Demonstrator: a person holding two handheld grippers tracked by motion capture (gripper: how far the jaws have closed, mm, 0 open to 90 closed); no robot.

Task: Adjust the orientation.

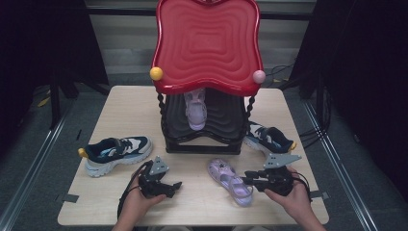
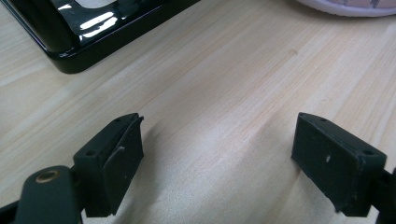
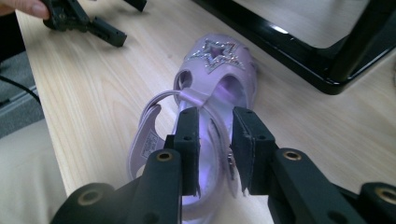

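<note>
No text, label or number is legible anywhere.

Lilac child's sandal [image 3: 205, 93] with glittery star on toe lies upright on the wooden table [image 1: 125, 110], near front edge, in front of the black rack base [image 1: 202, 144]; strap loop raised, between my narrowly parted jaws.

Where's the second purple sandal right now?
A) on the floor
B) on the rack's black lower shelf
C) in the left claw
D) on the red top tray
B: the high view shows the second sandal standing on the black lower shelf of the rack, under the red tray; the other sandal lies on the table.
</note>
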